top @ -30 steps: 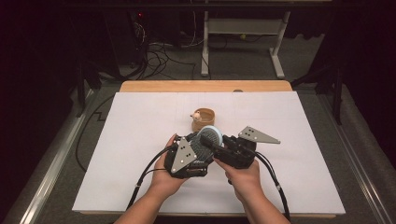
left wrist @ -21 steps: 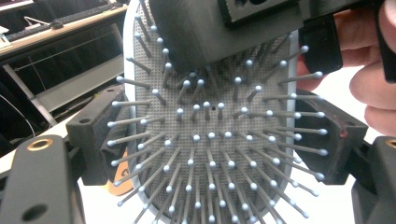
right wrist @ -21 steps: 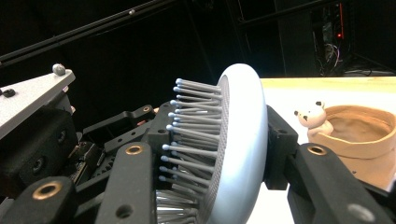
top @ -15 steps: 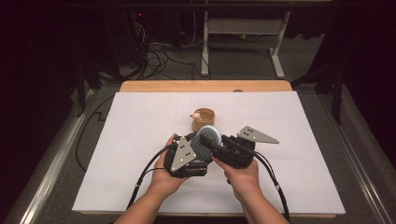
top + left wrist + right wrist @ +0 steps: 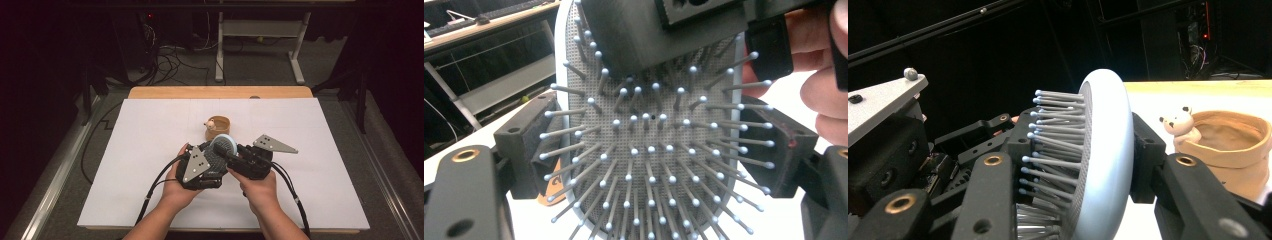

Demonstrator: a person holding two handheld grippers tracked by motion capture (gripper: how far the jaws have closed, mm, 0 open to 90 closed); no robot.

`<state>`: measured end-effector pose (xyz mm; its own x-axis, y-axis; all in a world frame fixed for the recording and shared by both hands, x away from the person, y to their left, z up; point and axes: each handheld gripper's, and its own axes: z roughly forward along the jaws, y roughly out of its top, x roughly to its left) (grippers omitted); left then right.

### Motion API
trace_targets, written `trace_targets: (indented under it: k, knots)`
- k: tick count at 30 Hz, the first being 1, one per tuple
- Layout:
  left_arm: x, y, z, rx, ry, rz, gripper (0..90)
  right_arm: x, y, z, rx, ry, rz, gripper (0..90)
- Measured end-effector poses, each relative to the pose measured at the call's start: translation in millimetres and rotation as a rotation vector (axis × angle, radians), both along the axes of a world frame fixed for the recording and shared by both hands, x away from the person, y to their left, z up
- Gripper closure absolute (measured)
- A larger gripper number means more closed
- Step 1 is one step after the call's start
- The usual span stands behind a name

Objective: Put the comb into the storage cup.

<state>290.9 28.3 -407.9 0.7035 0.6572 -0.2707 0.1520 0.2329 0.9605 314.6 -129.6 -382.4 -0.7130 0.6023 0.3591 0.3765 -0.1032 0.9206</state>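
Note:
A pale blue hairbrush with grey ball-tipped bristles is held up over the near middle of the white table sheet. My left gripper has its jaws on the two side rims of the brush head, with the bristles facing its camera. My right gripper is shut on the same head, one jaw pressed into the bristles and the other against the smooth back. In the left gripper view the right gripper's jaw comes in from above onto the bristles. Both hands sit close together.
A tan soft pouch with a small white bear figure at its rim stands just beyond the brush. A wooden edge runs along the table's far side. Cables and a desk frame lie on the dark floor beyond.

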Motion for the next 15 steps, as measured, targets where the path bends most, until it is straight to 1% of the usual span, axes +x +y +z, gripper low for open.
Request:
trace_targets:
  k: [3, 8, 10, 11, 14, 15]
  knots:
    - [0.0, 0.9, 0.0, 0.001, 0.005, -0.001, 20.1, 0.1, 0.8, -0.2, -0.005, -0.001, 0.001, 58.7]
    - [0.7, 2.9, 1.6, -0.01, 0.011, -0.005, 20.1, 0.6, 2.4, 1.4, -0.005, 0.001, 0.002, 58.9]
    - [1.2, 4.2, 2.5, -0.02, 0.018, -0.01, 20.0, 0.8, 3.2, 2.3, -0.008, 0.0, 0.002, 58.9]
    - [1.6, 5.5, 3.1, -0.032, 0.026, -0.018, 20.0, 0.9, 3.4, 2.6, -0.01, -0.001, 0.002, 58.9]
    - [2.1, 7.9, 3.5, -0.043, 0.034, -0.025, 19.9, 1.4, 4.7, 3.1, -0.01, -0.002, 0.003, 58.9]
    - [2.5, 8.7, 4.0, -0.054, 0.041, -0.027, 19.7, 1.3, 5.0, 3.2, -0.011, -0.001, 0.003, 58.9]
